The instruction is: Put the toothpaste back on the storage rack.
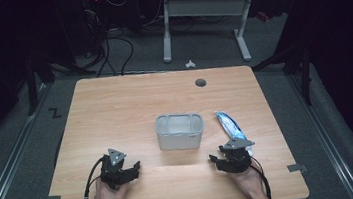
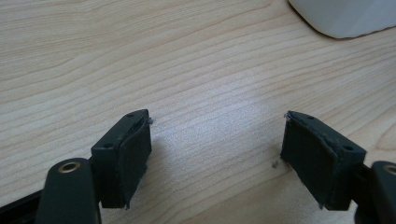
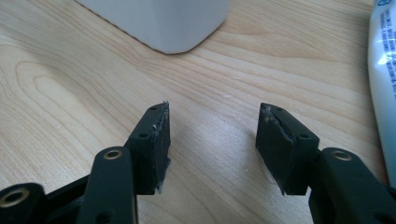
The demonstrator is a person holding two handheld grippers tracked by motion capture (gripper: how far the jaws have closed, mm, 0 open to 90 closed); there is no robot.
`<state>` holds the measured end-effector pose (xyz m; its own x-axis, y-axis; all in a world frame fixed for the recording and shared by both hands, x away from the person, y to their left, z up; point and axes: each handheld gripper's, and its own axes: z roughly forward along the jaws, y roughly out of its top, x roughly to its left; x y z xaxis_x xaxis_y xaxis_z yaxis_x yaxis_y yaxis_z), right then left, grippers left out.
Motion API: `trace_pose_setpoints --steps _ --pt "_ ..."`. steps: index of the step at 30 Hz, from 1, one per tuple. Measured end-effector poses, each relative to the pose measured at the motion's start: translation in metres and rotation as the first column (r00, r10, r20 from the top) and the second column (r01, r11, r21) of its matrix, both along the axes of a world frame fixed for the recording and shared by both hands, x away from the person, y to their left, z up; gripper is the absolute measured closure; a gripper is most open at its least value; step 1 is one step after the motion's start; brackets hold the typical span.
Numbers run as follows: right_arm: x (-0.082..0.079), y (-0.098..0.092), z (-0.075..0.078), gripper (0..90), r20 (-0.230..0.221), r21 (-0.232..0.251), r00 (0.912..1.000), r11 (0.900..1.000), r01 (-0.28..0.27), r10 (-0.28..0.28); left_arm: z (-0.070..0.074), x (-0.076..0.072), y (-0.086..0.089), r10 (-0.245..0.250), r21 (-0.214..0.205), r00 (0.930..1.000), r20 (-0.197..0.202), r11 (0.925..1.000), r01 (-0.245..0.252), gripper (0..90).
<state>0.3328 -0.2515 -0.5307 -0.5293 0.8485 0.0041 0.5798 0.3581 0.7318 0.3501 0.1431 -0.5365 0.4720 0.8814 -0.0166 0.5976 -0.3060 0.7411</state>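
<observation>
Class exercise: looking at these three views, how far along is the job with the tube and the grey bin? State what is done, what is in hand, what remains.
Nothing looks done: the blue-and-white tube lies flat on the table, right of the grey bin, which looks empty. In hand: nothing; the right gripper rests near the tube with open jaws, and the left gripper is open over bare wood. Left, probably: grasping the tube and putting it in the bin.

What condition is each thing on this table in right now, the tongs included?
Left tongs: open, nothing between them, just above bare wood.
Right tongs: open, empty.
Grey bin: upright, open-topped, looks empty.
White-and-blue tube: lying flat, right of the bin, untouched.
</observation>
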Motion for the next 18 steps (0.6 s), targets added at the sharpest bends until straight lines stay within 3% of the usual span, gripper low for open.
trace_pose_setpoints --steps 18 --pt "-0.014 -0.012 0.005 48.7 0.029 0.011 0.9994 0.9998 0.016 -0.016 0.000 0.000 0.000 0.000 0.000 1.0000 0.000 1.0000 0.000 24.6"
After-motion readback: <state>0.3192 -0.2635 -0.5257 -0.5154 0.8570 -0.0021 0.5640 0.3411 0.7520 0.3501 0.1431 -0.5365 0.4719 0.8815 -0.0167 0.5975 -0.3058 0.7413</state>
